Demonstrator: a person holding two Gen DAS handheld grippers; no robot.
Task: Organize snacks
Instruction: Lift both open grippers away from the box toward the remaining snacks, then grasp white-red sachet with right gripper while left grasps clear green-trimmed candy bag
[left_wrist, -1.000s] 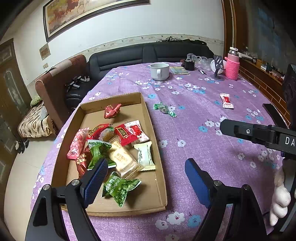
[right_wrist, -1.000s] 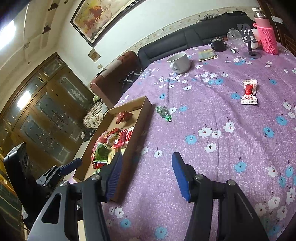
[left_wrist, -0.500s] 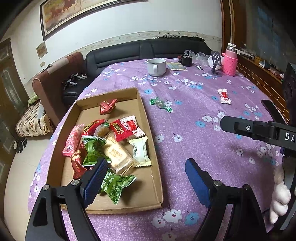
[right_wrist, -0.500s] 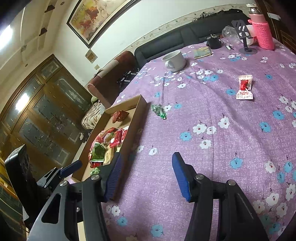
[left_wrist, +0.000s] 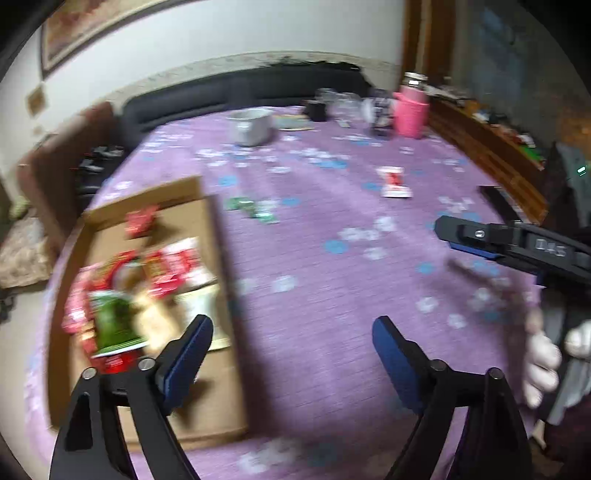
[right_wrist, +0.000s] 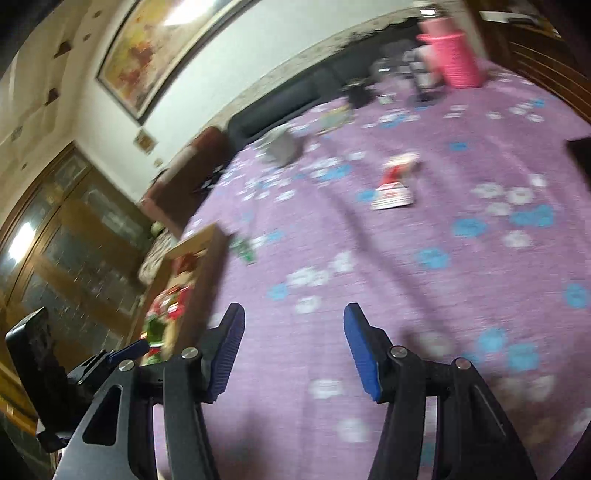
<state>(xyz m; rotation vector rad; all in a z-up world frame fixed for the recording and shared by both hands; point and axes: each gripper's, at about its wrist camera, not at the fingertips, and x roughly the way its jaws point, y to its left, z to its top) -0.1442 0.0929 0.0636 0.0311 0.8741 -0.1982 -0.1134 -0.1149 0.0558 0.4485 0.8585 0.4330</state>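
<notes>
The left claw (left_wrist: 291, 332) is standing wide, its jaws having just been opening a touch further, and nothing is sitting between the blue pads. It is hanging over the purple flowered cloth of the bench (left_wrist: 332, 295), with its left finger overlapping the near right edge of the cardboard tray (left_wrist: 218, 398). The right claw (right_wrist: 293, 325) is gaping about halfway, gripping nothing and touching nothing, pointing down over bare cloth just right of the tray (right_wrist: 201, 280).

Moving outward, the tray is lying with its long axis running away from the claws, and a heap of wrapped snacks (left_wrist: 140, 291) is filling its near and middle part, red, green and cream wrappers all blurred together. One red packet (left_wrist: 139, 220) is sitting alone at the far end.

Out on the cloth, a small green candy (left_wrist: 253, 208) is lying just past the tray's far right corner, apart from it. Further right, a red-and-white packet (right_wrist: 395, 184) is lying well clear of the tray, long axis pointing roughly away from the right claw. At the back, a white mug (left_wrist: 251, 125) and a pink bottle (left_wrist: 410, 110) are standing.
</notes>
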